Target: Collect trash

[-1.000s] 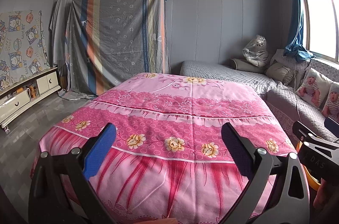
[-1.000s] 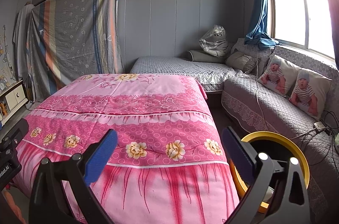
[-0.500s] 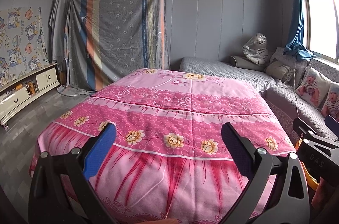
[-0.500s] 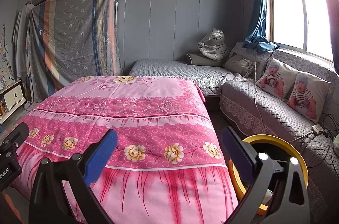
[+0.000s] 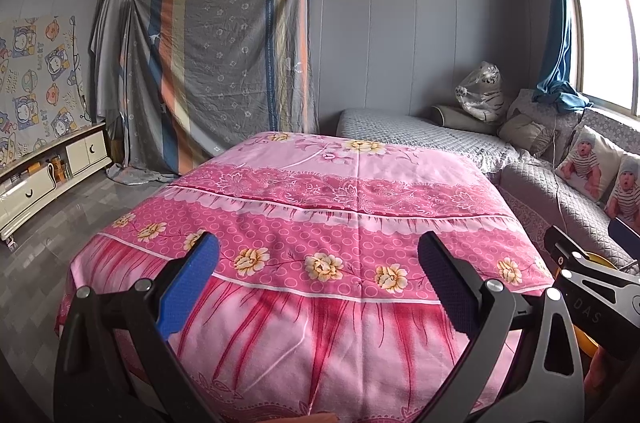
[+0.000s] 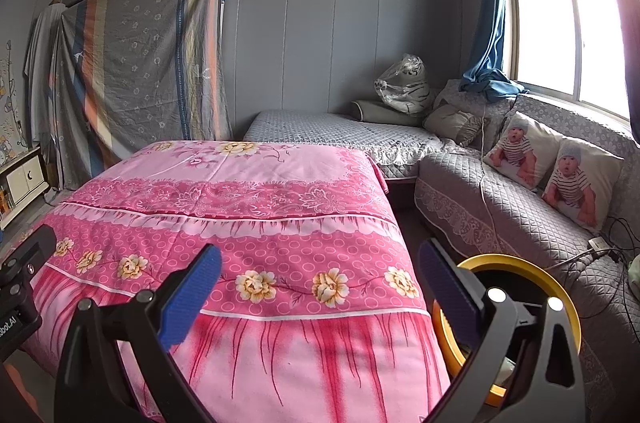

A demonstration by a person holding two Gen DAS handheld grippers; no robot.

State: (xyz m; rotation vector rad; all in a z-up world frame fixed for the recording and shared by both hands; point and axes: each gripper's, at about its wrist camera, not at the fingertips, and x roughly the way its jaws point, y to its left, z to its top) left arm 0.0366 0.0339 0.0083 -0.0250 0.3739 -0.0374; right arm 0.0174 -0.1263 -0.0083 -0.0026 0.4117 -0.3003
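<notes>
My left gripper [image 5: 318, 275] is open and empty, held above the near edge of a table covered with a pink floral cloth [image 5: 320, 207]. My right gripper [image 6: 320, 277] is also open and empty, over the table's near right corner [image 6: 288, 223]. A yellow-rimmed bin [image 6: 516, 267] stands on the floor right of the table, partly hidden behind my right finger; something pale lies inside it. A sliver of the bin [image 5: 586, 337] shows in the left wrist view. No loose trash shows on the cloth.
A grey quilted sofa [image 6: 500, 207] with two baby-print cushions [image 6: 556, 167] runs along the right under the window. A grey daybed [image 5: 416, 135] sits behind the table. A draped wardrobe [image 5: 224, 63] and a low white cabinet [image 5: 44, 175] stand at the left.
Both grippers have drawn back and risen a little, so the table sits lower and further away in both views. Both jaws stay open.
</notes>
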